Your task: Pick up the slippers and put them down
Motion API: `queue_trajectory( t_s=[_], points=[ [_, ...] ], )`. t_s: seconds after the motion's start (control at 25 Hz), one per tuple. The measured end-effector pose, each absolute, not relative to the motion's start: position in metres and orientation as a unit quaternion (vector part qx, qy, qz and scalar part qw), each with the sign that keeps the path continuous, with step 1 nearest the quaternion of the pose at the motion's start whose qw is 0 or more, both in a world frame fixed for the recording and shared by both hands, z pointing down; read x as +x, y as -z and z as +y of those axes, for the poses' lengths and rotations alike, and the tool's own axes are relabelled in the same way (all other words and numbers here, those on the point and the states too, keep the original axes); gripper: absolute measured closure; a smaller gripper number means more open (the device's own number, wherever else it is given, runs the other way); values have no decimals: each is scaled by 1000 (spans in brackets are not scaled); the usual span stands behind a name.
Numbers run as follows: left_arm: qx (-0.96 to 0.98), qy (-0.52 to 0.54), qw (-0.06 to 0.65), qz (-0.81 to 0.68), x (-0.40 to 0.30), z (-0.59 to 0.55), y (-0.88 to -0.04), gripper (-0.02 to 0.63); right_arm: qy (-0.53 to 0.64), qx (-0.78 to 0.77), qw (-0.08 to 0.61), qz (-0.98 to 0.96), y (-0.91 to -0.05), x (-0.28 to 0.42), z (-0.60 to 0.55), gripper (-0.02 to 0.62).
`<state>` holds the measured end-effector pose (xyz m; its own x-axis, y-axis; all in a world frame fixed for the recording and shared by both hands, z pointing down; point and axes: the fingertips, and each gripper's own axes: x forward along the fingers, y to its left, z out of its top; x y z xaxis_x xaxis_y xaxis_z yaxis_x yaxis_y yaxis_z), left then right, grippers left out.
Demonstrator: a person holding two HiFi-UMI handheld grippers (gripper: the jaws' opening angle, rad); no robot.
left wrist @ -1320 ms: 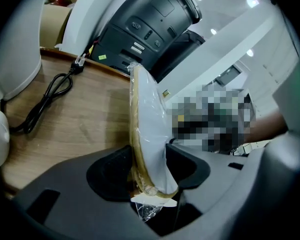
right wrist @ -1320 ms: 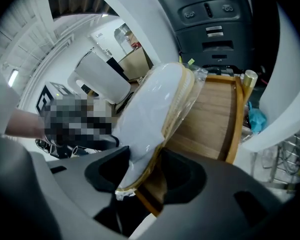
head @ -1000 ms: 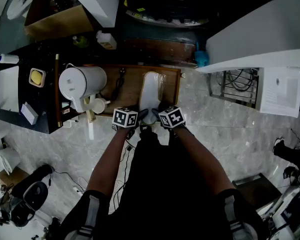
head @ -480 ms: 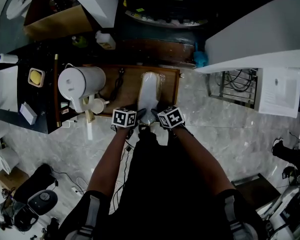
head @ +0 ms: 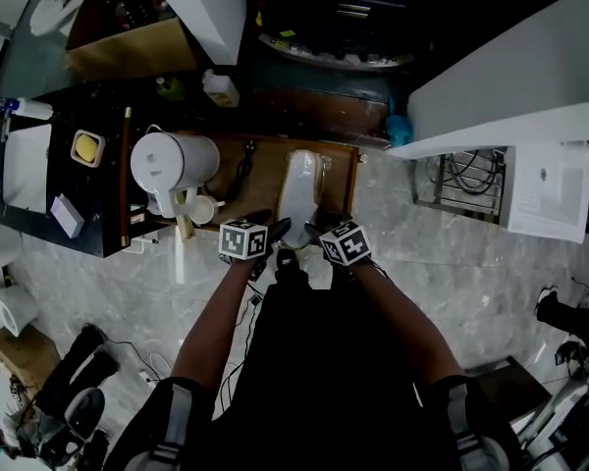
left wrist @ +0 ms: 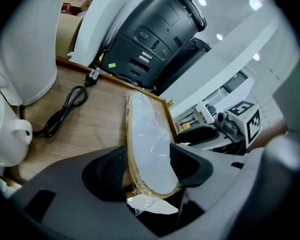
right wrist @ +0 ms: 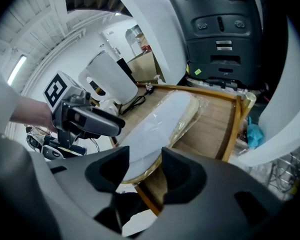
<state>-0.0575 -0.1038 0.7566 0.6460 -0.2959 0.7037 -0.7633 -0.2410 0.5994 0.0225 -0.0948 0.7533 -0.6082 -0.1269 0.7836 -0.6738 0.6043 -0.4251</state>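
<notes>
A pair of pale slippers (head: 300,186) wrapped in clear plastic lies lengthwise on a low wooden tray (head: 259,155), with the heel end towards me. My left gripper (head: 271,232) stands at the heel's left side. Its jaws have just been opening, and in the left gripper view the heel of the slippers (left wrist: 147,144) sits loosely between the wide pads. My right gripper (head: 314,232) is at the heel's right side. In the right gripper view its pads close on the heel of the slippers (right wrist: 165,116), which juts past the tray's near edge.
A white jug-like appliance (head: 172,165) and a white cup (head: 198,208) stand left of the tray, and a black cable (head: 243,160) lies on it. A big black appliance (left wrist: 150,39) is behind the tray. White panels rise on both sides over the marble floor (head: 452,253).
The left gripper's jaws have spread wider around the heel. Both grippers have lifted a little. The slippers still lie on the tray.
</notes>
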Motion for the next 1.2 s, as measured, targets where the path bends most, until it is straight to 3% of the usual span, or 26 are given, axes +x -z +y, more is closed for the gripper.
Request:
queue_trajectory(
  t_s=[0.12,0.44,0.56,0.64,0.88,1.2],
  points=[
    [767,-224,493,-345,-54,-100,-742,337,-376,219,359,-826,-743,18,-84,405],
    [806,-211,447,-327,-43,-86,-703,378,-373,198,329,-845,-712,24,-62,513],
    [826,-217,399,-335,-44,-86,-689,470,-364,203,323,-850,-704,28,-59,553],
    [834,-215,381,-336,-42,-83,-680,482,-367,210,311,-851,-698,30,-58,579],
    [846,-195,373,-327,-36,-71,-657,568,-362,225,280,-860,-678,26,-55,586],
    [854,-136,389,-318,-42,-51,-616,594,-335,245,251,-875,-650,13,-43,588]
  ],
)
